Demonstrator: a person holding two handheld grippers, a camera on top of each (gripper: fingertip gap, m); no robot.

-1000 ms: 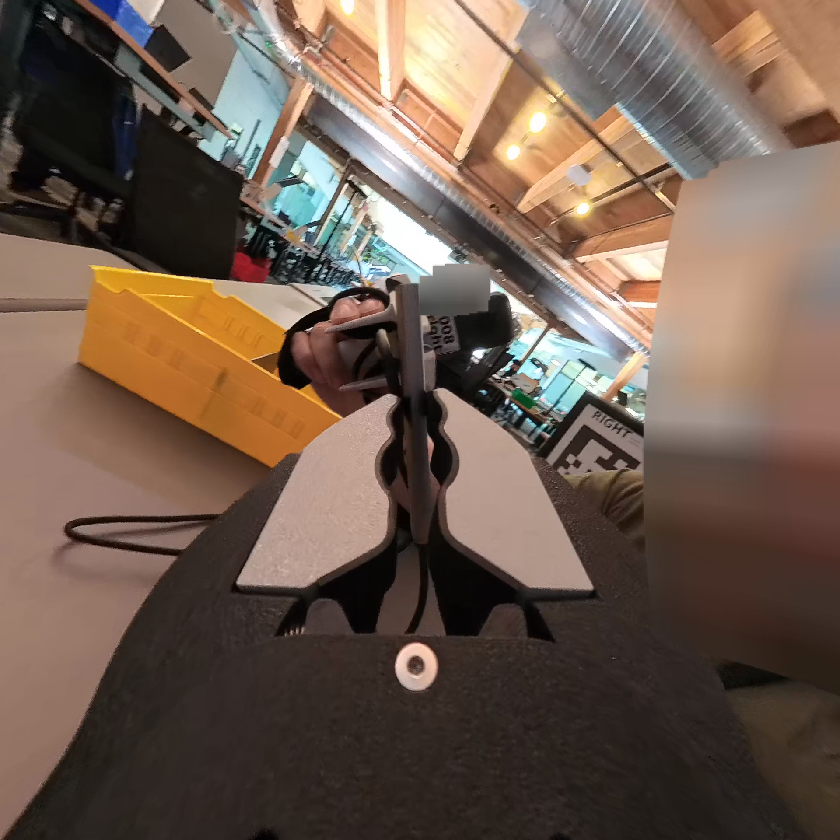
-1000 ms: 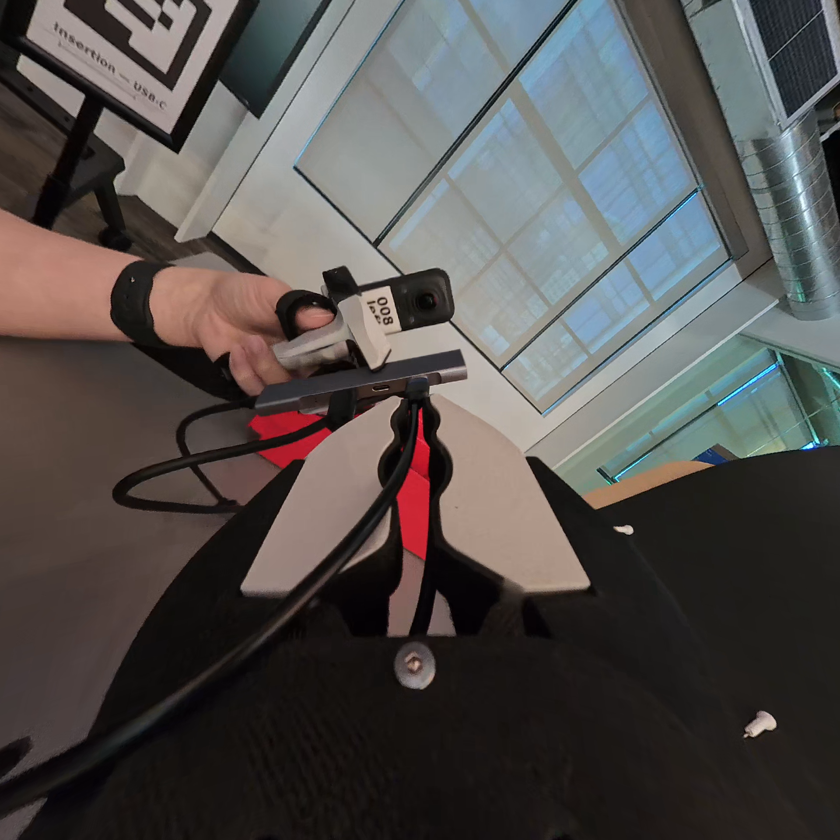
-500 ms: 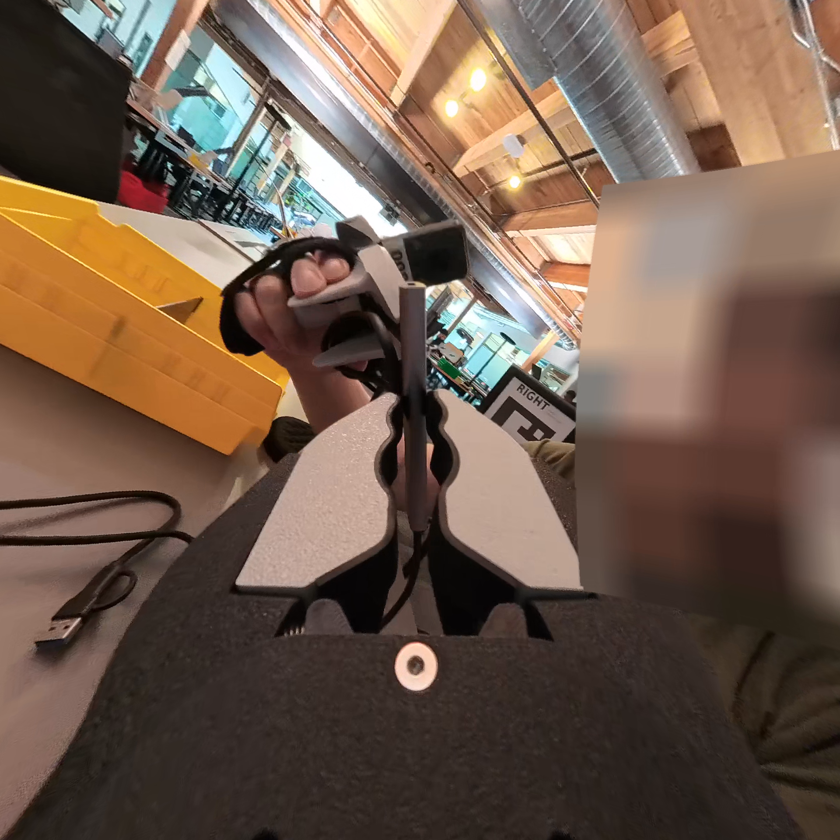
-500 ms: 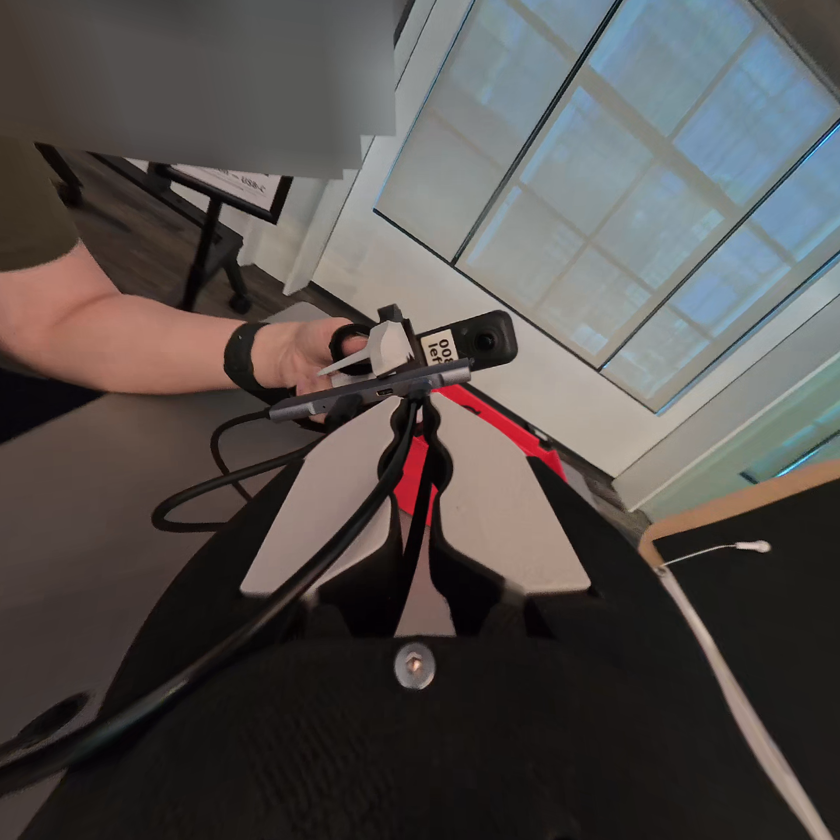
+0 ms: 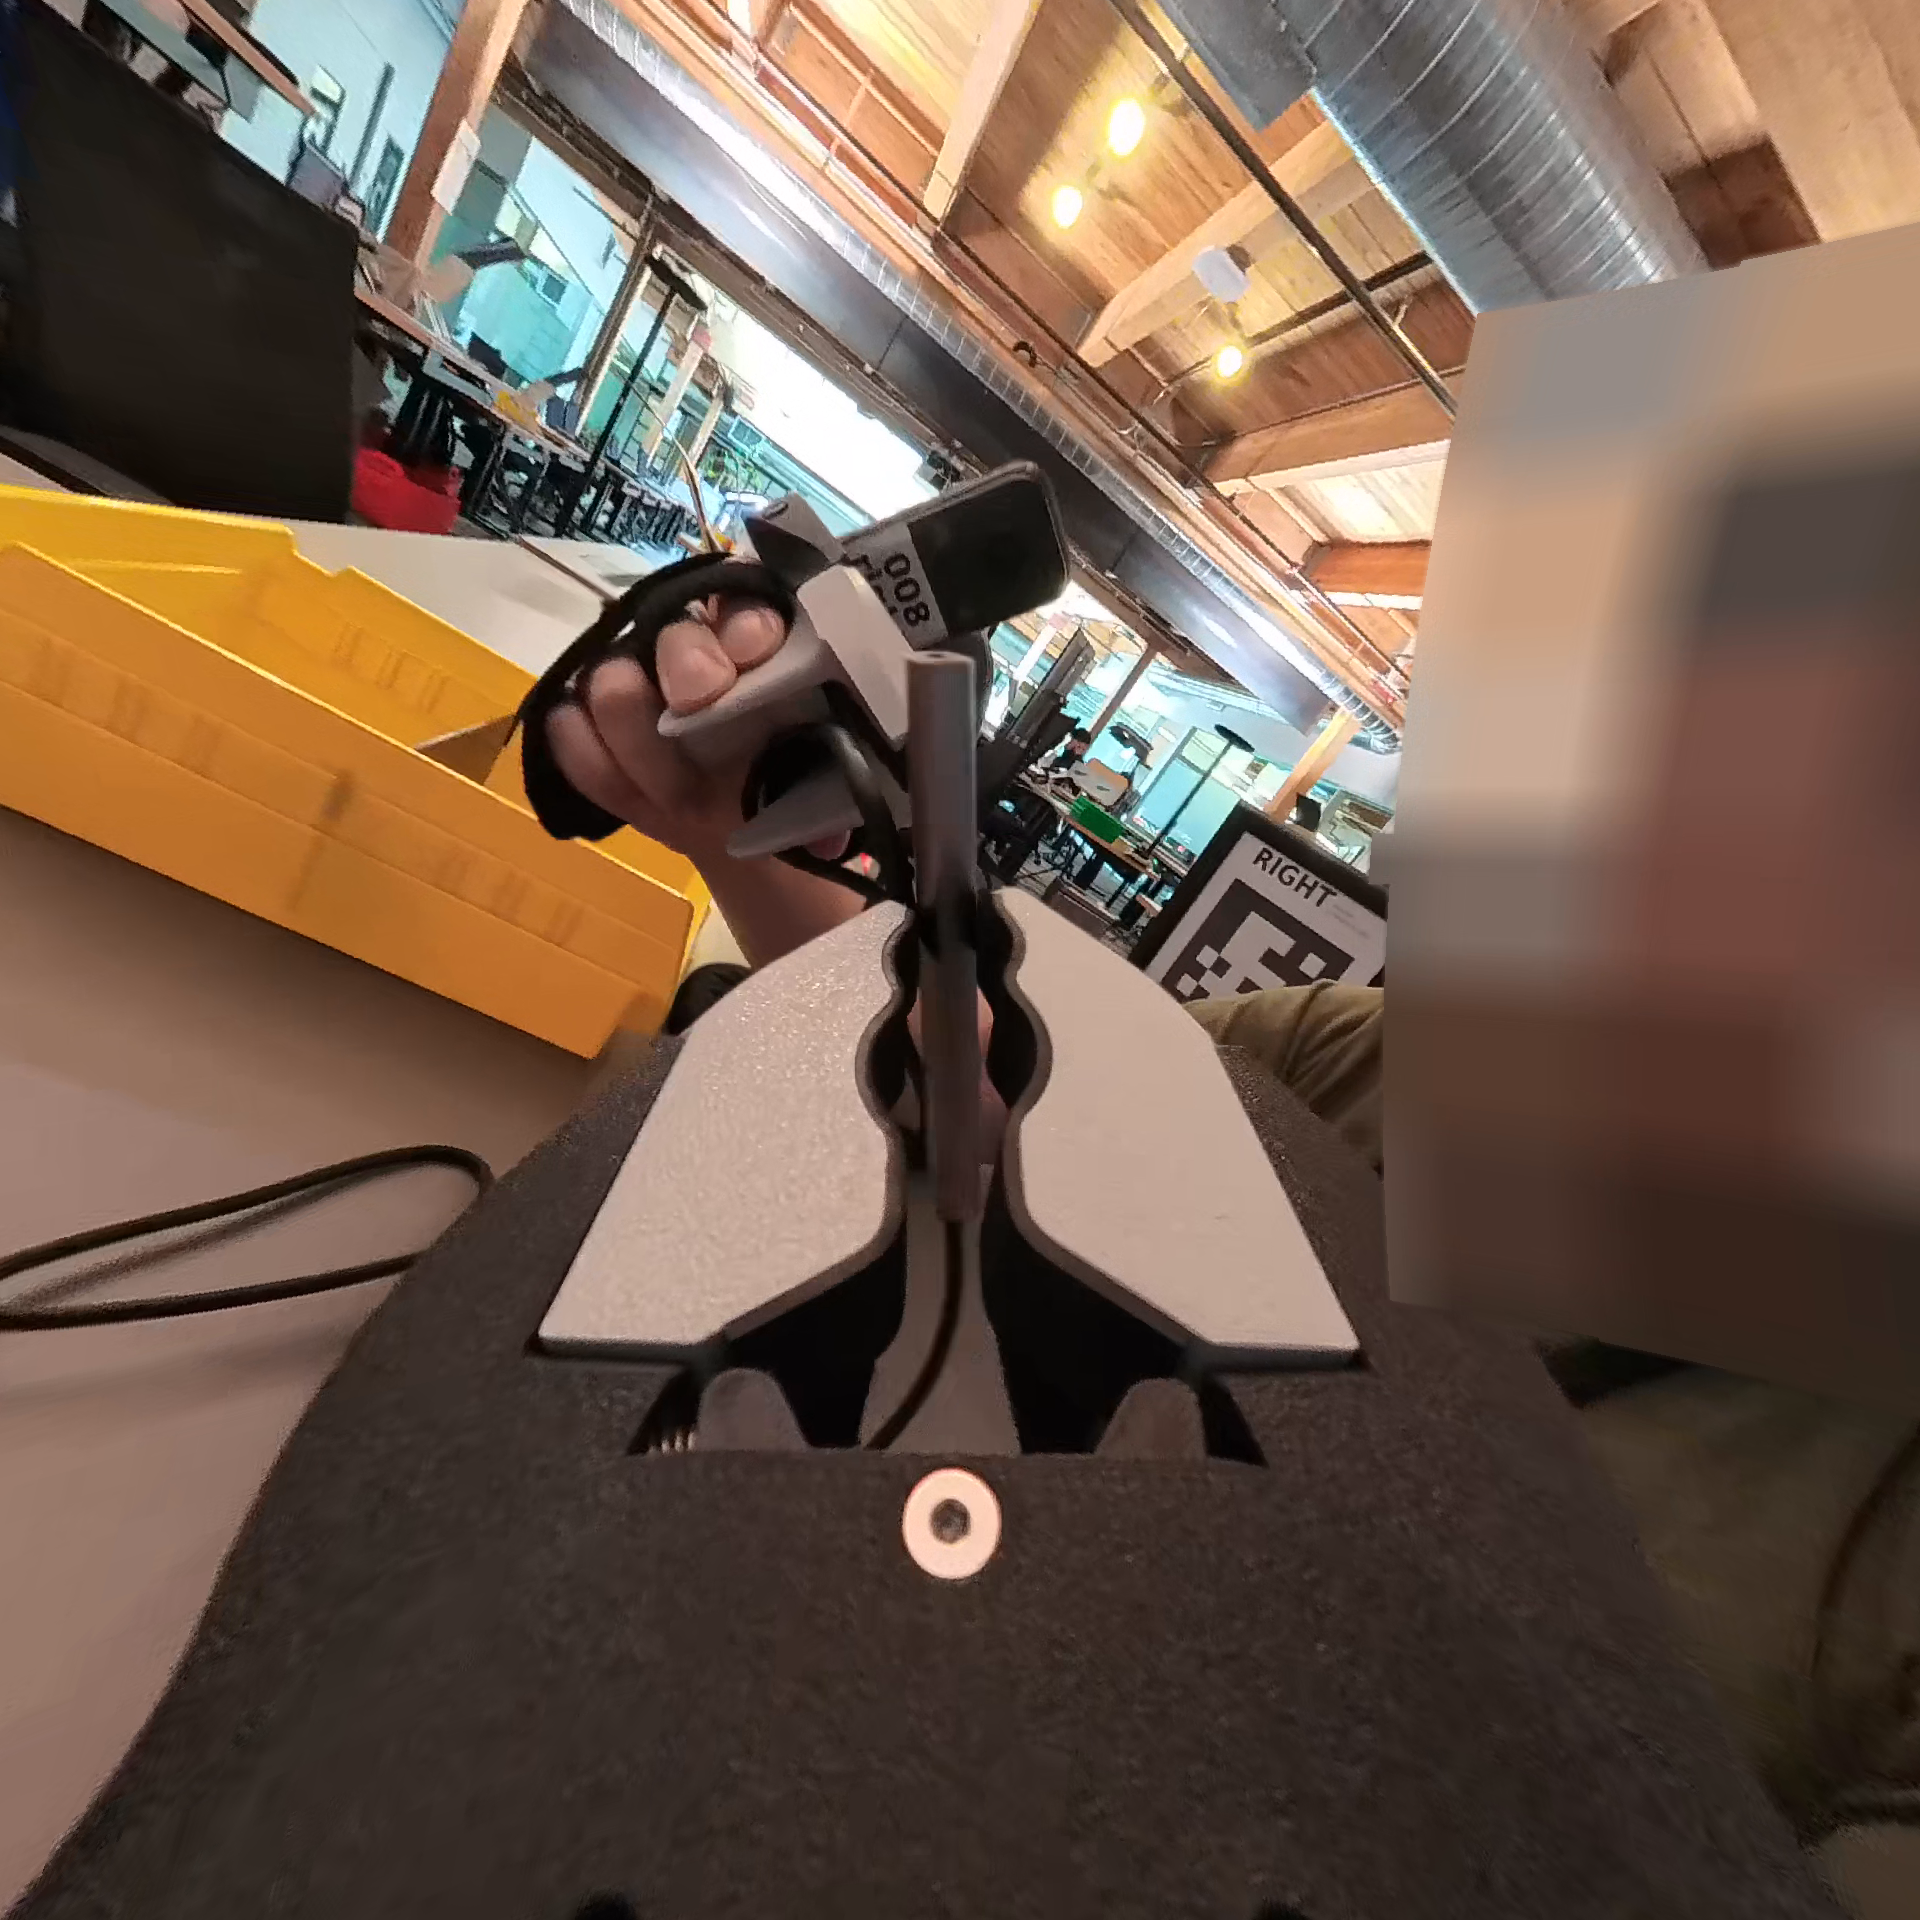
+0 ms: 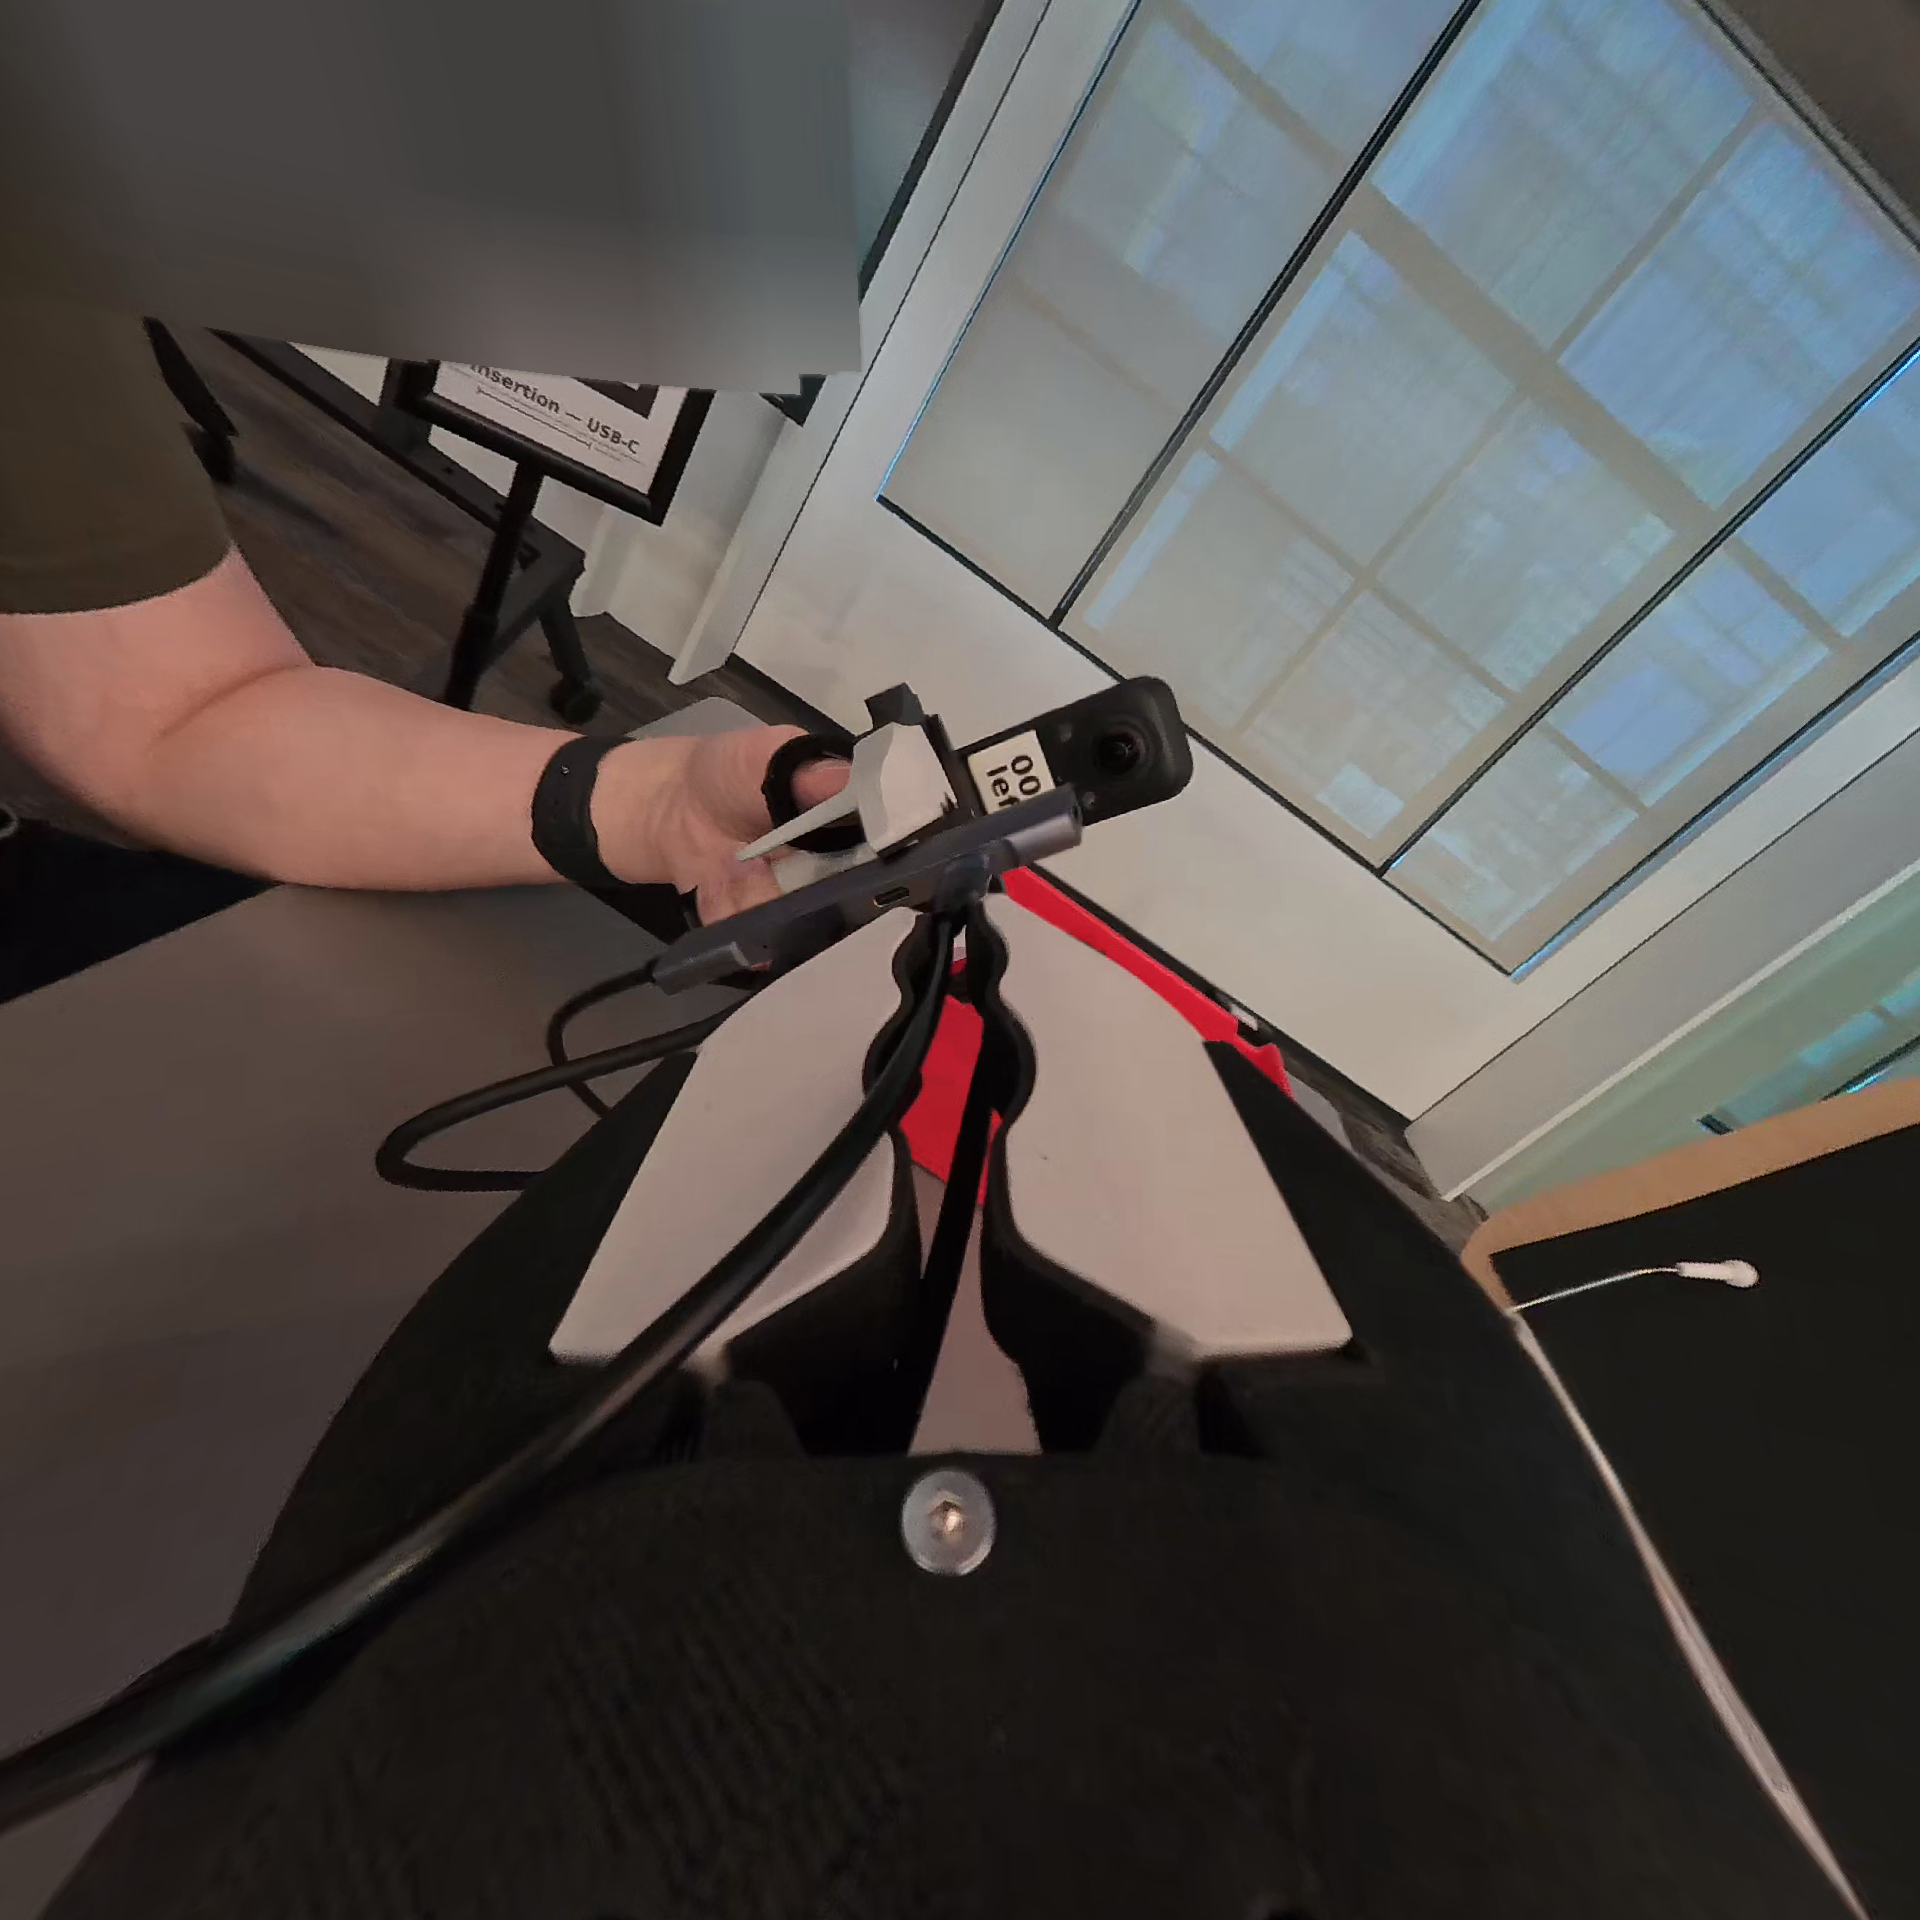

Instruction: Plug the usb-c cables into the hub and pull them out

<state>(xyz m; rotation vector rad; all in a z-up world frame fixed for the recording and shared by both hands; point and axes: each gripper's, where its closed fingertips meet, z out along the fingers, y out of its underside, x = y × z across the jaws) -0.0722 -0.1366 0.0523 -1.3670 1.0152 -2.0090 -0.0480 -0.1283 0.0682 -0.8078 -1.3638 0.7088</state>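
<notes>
My left gripper (image 5: 951, 925) is shut on the grey hub (image 5: 940, 779), which stands edge-on between its fingers, with a thin black lead hanging from its lower end. My right gripper (image 6: 961, 935) is shut on the black USB-C cable (image 6: 675, 1340) at its plug. The plug sits against the side of the hub (image 6: 800, 925) and looks seated in a port. The cable trails over my right gripper's left finger to the lower left. Each view shows the other gripper behind the hub, held in a hand: the right gripper (image 5: 790, 748) and the left gripper (image 6: 883, 800). Both are held above the table.
A yellow bin (image 5: 312, 748) stands on the table at the left, with a black cable loop (image 5: 260, 1226) in front of it. A red bin (image 6: 1122, 956) lies behind the hub. A marker sign (image 5: 1268, 935) and a sign stand (image 6: 561, 416) are beyond. A black panel (image 6: 1714, 1455) is at the right. My two grippers' fingertips are within a few centimetres of each other.
Both grippers have swung together with hub and cable still joined. The hub now tilts up to the right in the right wrist view. Both grips are unchanged.
</notes>
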